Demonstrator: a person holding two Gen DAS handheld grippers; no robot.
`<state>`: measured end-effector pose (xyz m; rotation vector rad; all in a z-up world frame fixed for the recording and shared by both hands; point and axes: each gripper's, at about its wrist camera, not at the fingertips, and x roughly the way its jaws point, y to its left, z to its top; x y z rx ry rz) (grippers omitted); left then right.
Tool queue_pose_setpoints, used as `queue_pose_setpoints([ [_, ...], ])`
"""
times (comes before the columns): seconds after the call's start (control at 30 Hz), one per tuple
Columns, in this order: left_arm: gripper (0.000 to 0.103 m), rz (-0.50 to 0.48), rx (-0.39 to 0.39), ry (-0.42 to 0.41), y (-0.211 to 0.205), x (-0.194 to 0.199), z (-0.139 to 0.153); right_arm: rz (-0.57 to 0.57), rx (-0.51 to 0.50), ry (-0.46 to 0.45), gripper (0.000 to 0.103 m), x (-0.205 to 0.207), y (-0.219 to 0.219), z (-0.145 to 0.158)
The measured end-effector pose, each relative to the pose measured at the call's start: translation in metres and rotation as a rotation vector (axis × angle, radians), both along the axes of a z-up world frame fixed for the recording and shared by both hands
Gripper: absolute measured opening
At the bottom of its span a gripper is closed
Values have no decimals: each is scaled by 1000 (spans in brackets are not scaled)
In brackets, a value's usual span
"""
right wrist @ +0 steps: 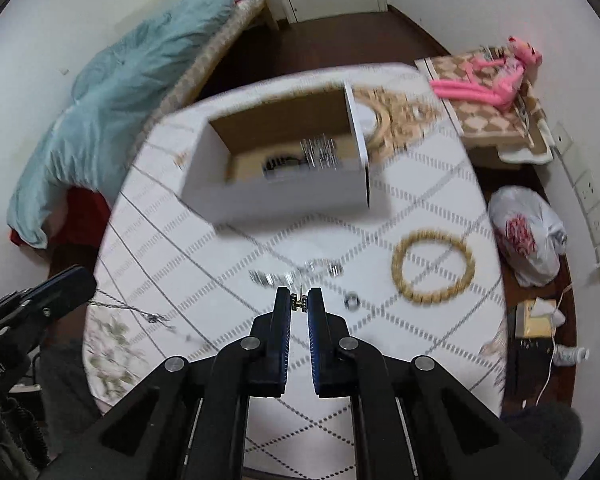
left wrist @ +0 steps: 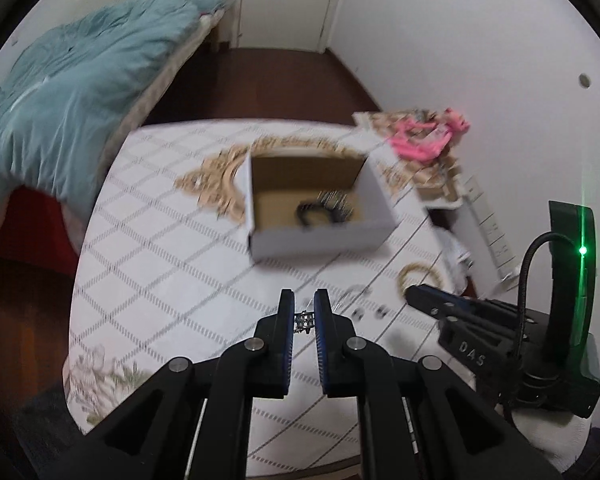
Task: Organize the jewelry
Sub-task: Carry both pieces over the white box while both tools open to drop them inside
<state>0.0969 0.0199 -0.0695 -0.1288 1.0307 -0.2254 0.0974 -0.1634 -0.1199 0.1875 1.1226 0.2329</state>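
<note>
My left gripper is shut on a sparkly silver chain, lifted over the table. The right wrist view shows that chain dangling below the left gripper. My right gripper is shut on a small gold-coloured piece and appears at the right in the left wrist view. An open white cardboard box stands ahead with a black bracelet and a silver item inside. On the cloth lie a beaded bracelet, a ring and blurred silver pieces.
The round table wears a white lattice cloth. An oval gold-framed mirror lies behind the box. A bed with a teal duvet is at the left. At the right are a stool with a pink plush toy and a plastic bag.
</note>
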Motion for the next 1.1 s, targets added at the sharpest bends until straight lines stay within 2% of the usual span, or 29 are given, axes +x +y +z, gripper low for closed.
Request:
queue_pose_setpoints([
  [0.2, 7, -25, -36, -78, -4, 42, 49, 15, 57, -27, 9, 46, -4, 44],
  [0.4, 7, -47, -26, -109, -6, 98, 66, 19, 60, -25, 9, 106, -7, 61],
  [0.53, 7, -61, -31, -58, -7, 136, 47, 43, 54, 31, 9, 144, -3, 49],
  [0.6, 7, -62, -41, -3, -7, 156, 27, 49, 46, 68, 9, 161, -1, 36],
  [0.9, 8, 5, -49, 171, 4, 197, -34, 67, -27, 200, 9, 208, 8, -20],
  [0.97, 11, 25, -29, 203, 5, 203, -43, 76, -49, 216, 9, 212, 10, -27],
  [1.07, 16, 68, 69, 242, 6, 213, -54, 79, -82, 227, 9, 217, 13, -31],
  [1.1, 32, 80, 103, 238, 7, 215, -55, 77, -93, 230, 10, 218, 13, -31],
])
